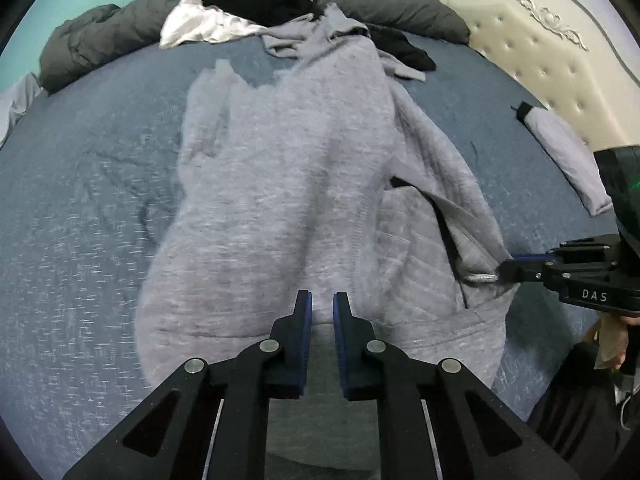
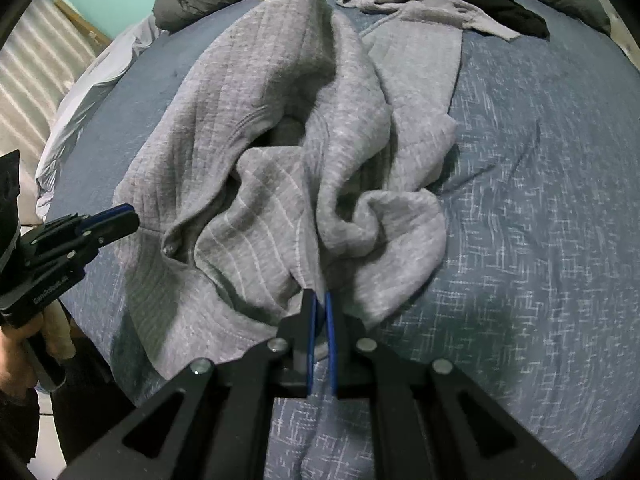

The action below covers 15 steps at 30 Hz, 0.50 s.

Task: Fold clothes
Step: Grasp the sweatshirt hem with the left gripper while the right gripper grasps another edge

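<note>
A grey hoodie [image 1: 288,184] lies spread on the blue bed, hood end near me, its right side bunched up. It also shows in the right wrist view [image 2: 256,128], crumpled in folds. My left gripper [image 1: 322,300] hovers over the hoodie's near hem, jaws slightly apart and empty. My right gripper [image 2: 321,300] is shut on a fold of the hoodie's edge near the drawstring [image 1: 482,278]; it shows in the left wrist view [image 1: 504,270] at the right. The left gripper shows in the right wrist view [image 2: 128,216] at the left.
The blue bedspread [image 1: 80,220] surrounds the hoodie. A dark grey duvet [image 1: 100,40] and a pile of black and white clothes [image 1: 240,4] lie at the far edge. A folded grey garment [image 1: 568,156] lies at the right by the cream headboard [image 1: 560,40].
</note>
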Tool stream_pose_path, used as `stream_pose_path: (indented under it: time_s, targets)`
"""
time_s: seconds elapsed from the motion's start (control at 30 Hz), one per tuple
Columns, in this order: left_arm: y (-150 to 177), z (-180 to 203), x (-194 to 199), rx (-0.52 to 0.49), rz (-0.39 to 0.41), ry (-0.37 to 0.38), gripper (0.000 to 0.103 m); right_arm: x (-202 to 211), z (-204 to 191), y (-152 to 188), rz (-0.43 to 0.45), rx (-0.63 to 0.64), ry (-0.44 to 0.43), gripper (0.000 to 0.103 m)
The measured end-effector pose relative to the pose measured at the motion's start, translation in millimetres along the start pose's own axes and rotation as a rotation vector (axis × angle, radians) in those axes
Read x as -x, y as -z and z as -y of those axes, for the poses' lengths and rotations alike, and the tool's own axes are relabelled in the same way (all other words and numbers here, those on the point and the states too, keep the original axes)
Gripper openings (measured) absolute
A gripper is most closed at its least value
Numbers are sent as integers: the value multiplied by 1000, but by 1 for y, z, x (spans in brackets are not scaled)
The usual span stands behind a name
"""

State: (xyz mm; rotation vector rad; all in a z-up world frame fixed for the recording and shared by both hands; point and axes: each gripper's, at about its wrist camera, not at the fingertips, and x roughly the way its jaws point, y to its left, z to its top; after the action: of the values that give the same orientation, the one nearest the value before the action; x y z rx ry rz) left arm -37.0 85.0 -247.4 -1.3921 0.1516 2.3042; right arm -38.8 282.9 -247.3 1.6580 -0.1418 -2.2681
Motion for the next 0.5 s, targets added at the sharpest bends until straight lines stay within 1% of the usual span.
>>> stream_pose_path:
  time_s: [0.03,0.07,0.1,0.13,0.17,0.2,0.33,0.37,0.4,0.43,0.47,0.5]
  targets:
    - [0,5,-4,-2,-7,4,14,-1,1,0,-1,-5,1,5]
    - [-1,10,-7,-1,-12,7,26,-1,1,-1,-2,-10,2,5]
    - [-4,11,-10,1,-15,11,48,-2,2,-1,-3,-14,2,5]
    - [-7,13,-13,2,-18,16,56,-2,3,-1,-3,-15,1,5]
    - [-8,16,-15,1,-19,23,62,-2,4,-1,-4,-17,-1,5]
    - [-9,18,-18,-2,-25,22,62,-2,5,-1,-5,-19,-3,5]
    - [-6,20,-34,-19,-61,-21,62,-3,8,-2,-7,-24,-8,5]
    - [-5,18,-37,-18,-65,-31,57,-3,8,-2,-8,-25,-7,5]
    - [-3,15,-39,-17,-69,-42,37,-3,9,-3,-8,-26,-7,5]
    - [-1,12,-40,-20,-72,-53,27,-3,9,-3,-8,-27,-6,5]
    - [2,10,-40,-26,-75,-60,14,-3,10,-3,-8,-28,-5,5]
    - [4,9,-40,-32,-76,-59,9,-3,10,-3,-8,-28,-4,5]
